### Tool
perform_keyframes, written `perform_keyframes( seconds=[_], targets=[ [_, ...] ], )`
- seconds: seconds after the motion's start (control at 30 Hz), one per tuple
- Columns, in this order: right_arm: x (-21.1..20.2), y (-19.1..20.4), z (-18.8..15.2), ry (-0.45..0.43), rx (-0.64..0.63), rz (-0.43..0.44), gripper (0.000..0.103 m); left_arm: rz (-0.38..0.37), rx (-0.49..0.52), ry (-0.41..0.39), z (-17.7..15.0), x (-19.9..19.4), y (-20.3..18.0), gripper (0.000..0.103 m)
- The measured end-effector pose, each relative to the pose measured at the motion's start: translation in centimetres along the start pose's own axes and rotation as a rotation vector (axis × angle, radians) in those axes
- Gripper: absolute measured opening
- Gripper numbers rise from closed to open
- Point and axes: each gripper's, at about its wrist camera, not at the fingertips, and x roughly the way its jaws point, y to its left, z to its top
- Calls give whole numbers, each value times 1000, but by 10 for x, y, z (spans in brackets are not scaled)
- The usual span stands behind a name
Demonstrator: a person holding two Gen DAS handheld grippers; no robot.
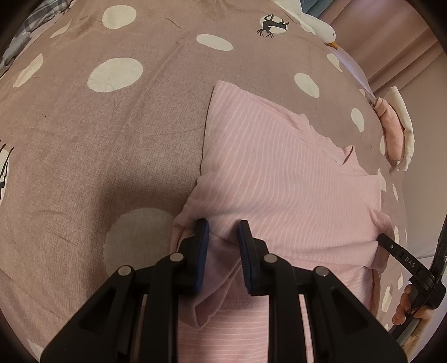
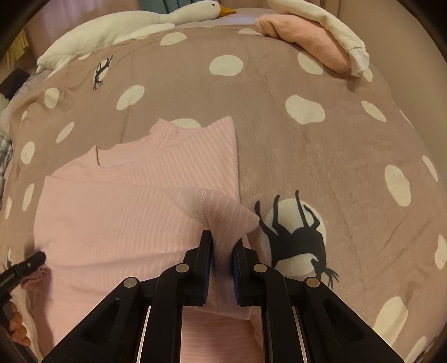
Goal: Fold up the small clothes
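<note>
A pink top with thin white stripes [image 1: 279, 173] lies spread on the bed, sleeves folded in, collar at the far end. It also shows in the right wrist view [image 2: 125, 212]. My left gripper [image 1: 223, 226] holds a fold of the near left hem between its fingers, lifted slightly. My right gripper [image 2: 222, 240] is shut on the near right hem corner, which stands up in a peak. Each gripper shows at the edge of the other's view: the right one in the left wrist view [image 1: 382, 238], the left one in the right wrist view [image 2: 42, 255].
The bed cover [image 1: 111, 139] is mauve with white spots and black reindeer prints [image 2: 296, 240]. A white goose plush [image 2: 125, 25] lies at the far edge. A pile of folded pink and cream clothes [image 2: 313, 42] sits far right.
</note>
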Motion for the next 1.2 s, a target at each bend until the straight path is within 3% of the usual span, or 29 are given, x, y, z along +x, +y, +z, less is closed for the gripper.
perform_keyframes(
  seconds=[0.53,0.8,0.93,1.07,1.2],
  targets=[
    [15,-1,-5,12,-8,-42,12,11,12,-2,-1,1,-3,24],
    [6,-14,-7,-7,54,21,14,13,18,-3,-1,1,-4,24],
    [-7,-27,-12,-27,108,50,27,14,19,-5,-1,1,-5,24],
    [-20,-42,-17,-64,155,35,27,14,19,-6,-1,1,-5,24],
    [-25,-56,-29,-57,211,99,27,13,18,-6,-1,1,-5,24]
  ],
)
